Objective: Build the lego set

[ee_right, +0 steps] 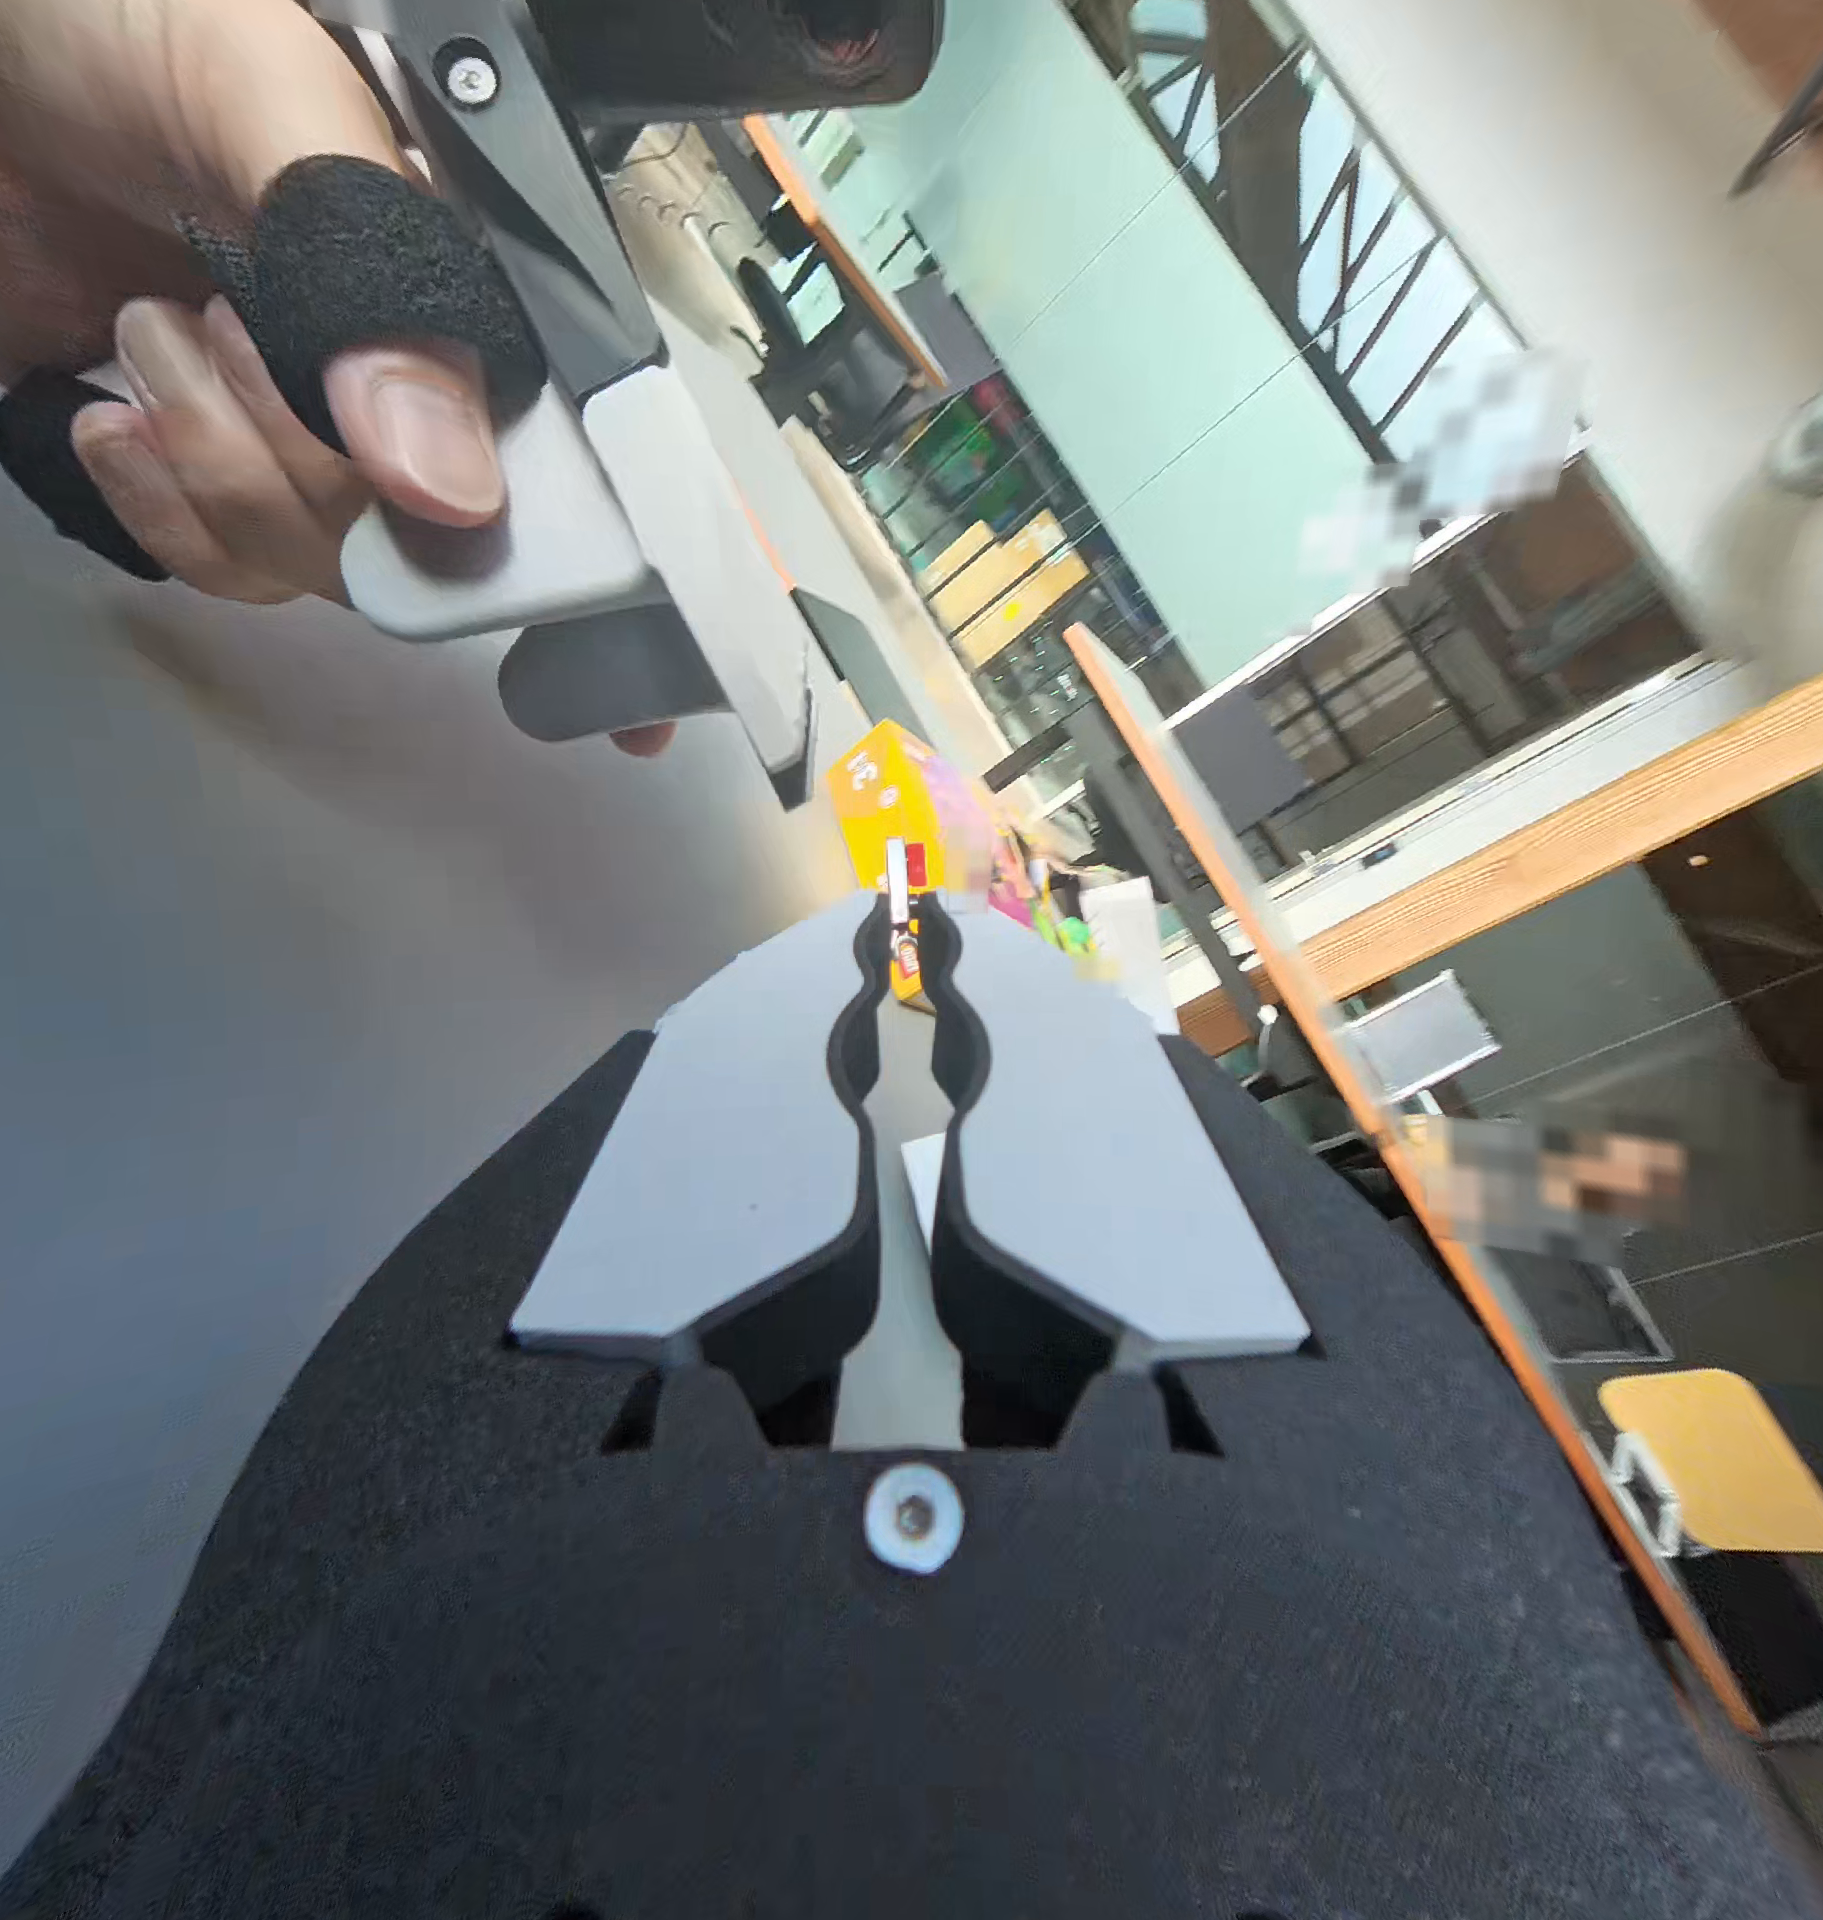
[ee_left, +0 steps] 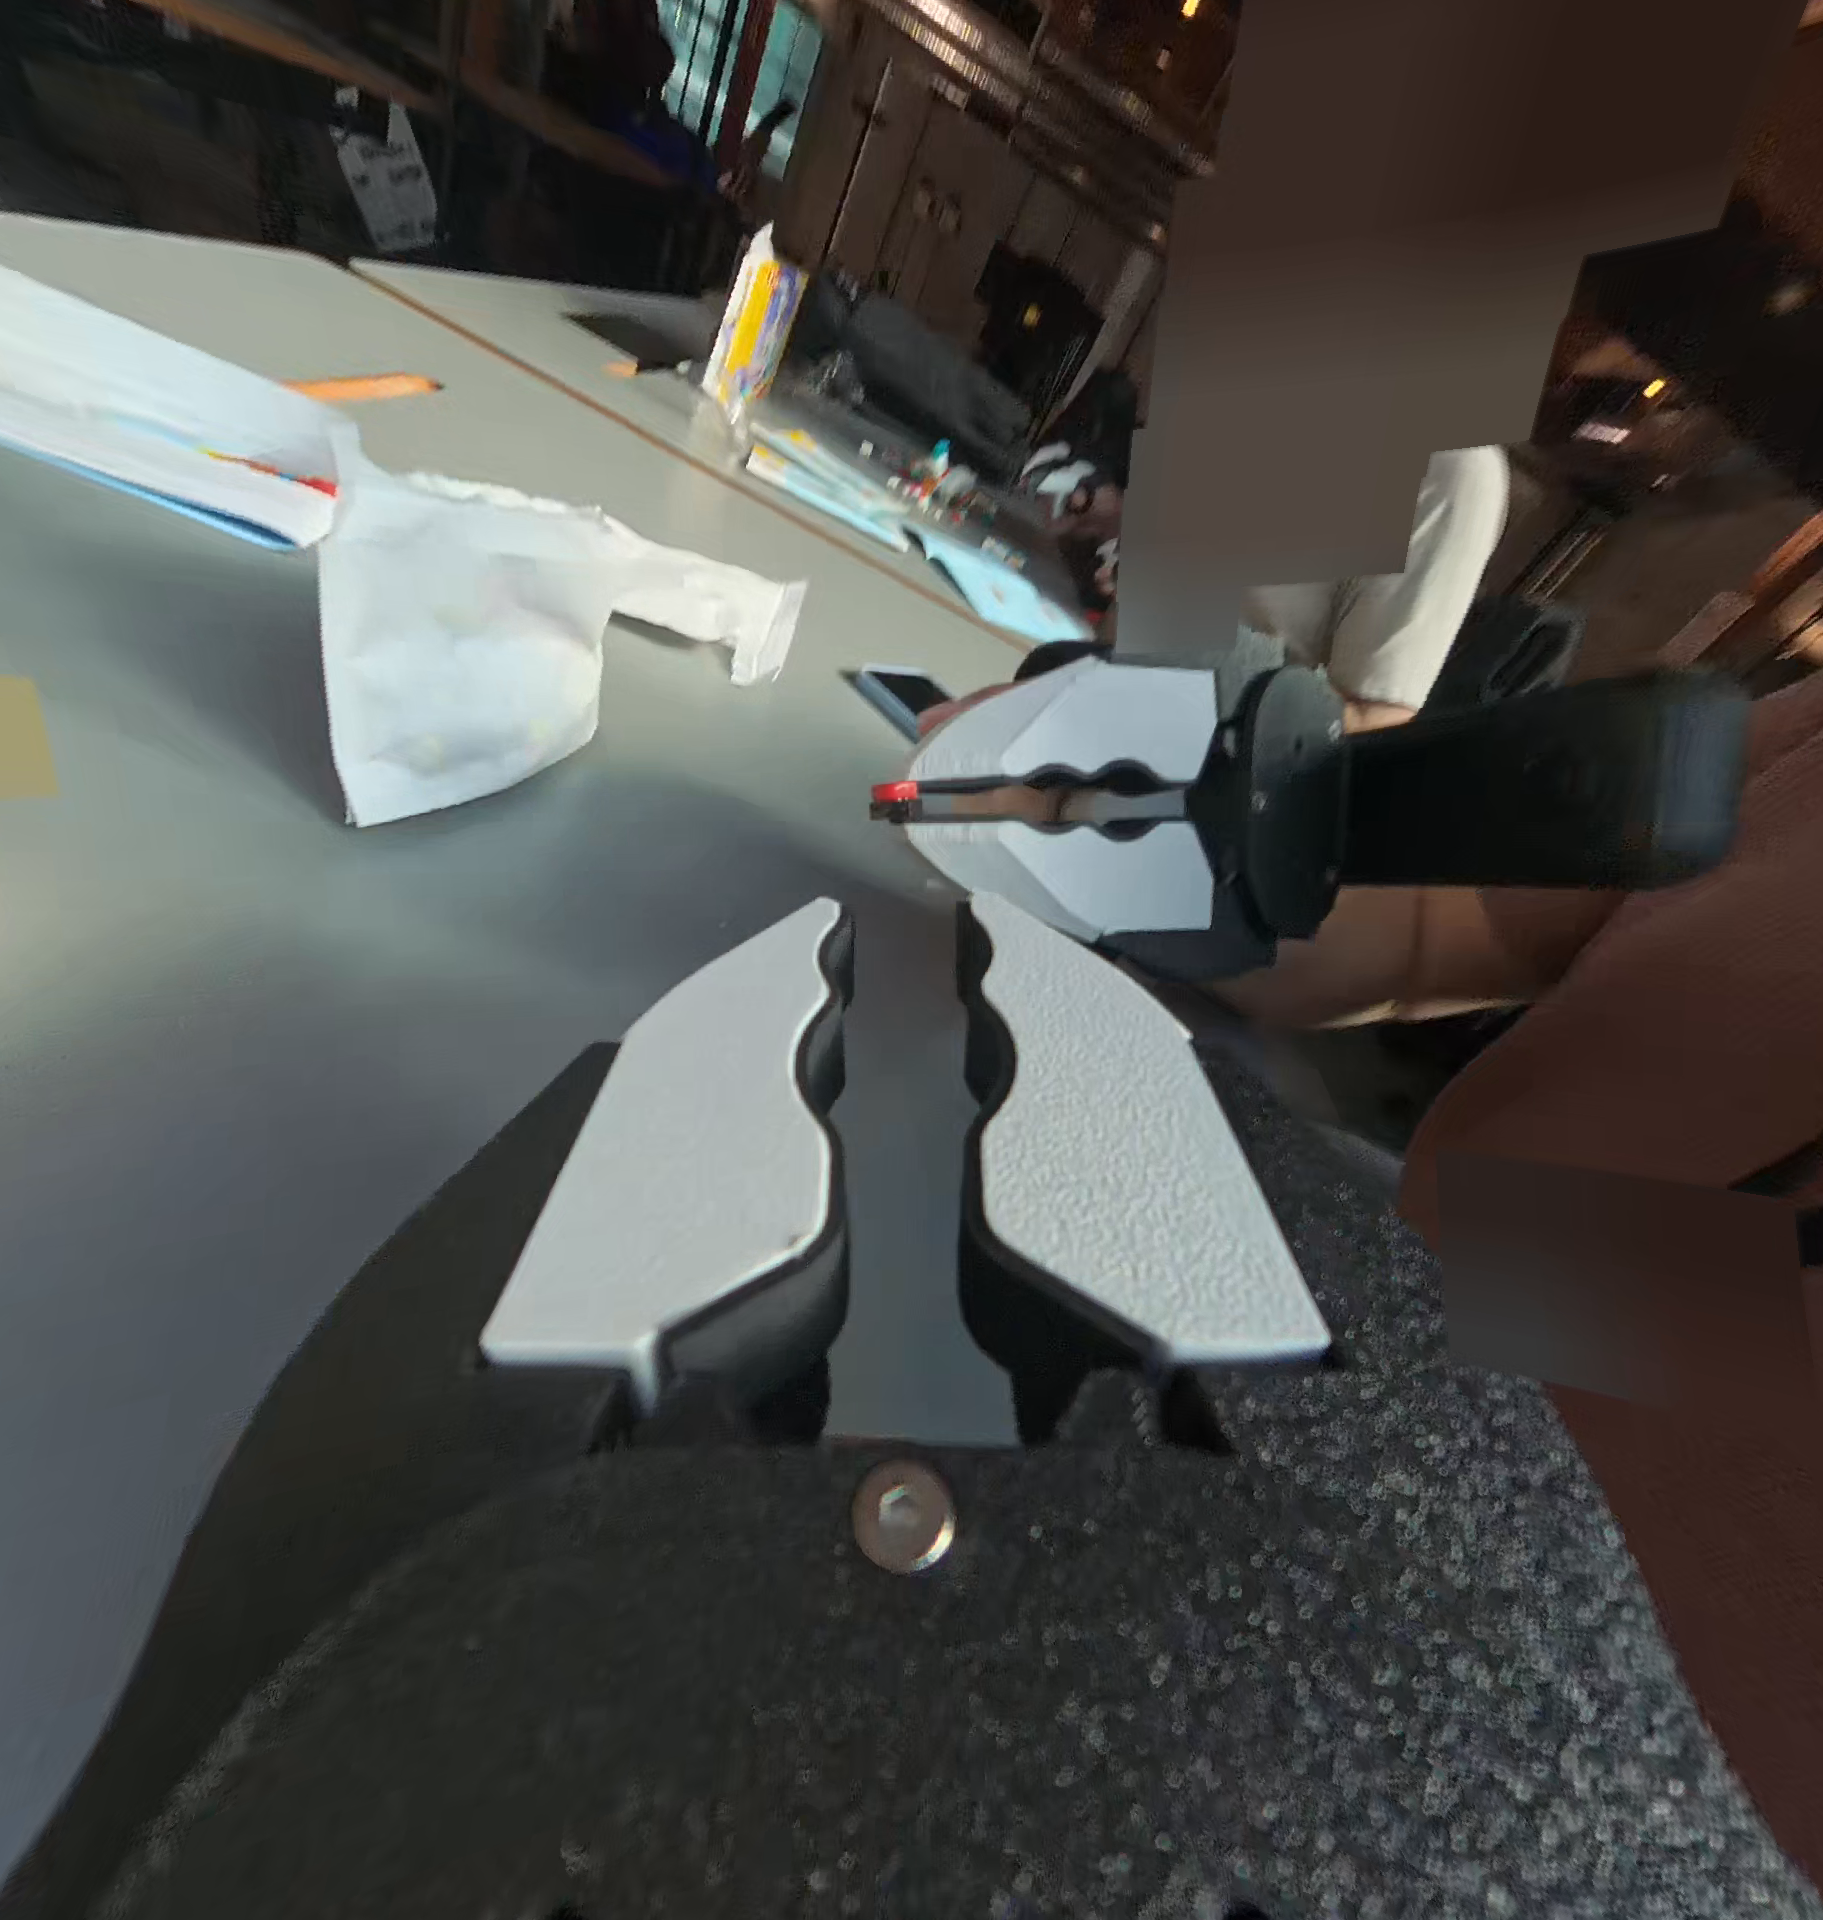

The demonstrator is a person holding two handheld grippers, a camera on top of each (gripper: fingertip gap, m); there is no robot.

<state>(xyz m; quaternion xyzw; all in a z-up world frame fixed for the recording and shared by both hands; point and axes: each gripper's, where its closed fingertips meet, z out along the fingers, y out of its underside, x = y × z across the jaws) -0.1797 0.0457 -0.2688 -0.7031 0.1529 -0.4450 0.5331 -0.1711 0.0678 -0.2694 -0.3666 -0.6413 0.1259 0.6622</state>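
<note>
Left gripper (ee_left: 902, 914) gapes empty; right gripper (ee_left: 912, 805) pinches a small red-and-white piece (ee_right: 905, 873) aloft — build barely begun, torn bag (ee_left: 450, 665) mid-desk.

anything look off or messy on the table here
Only the torn white paper bag lying crumpled and open on the grey table. The right gripper holds a small red and white lego piece cleanly.
</note>
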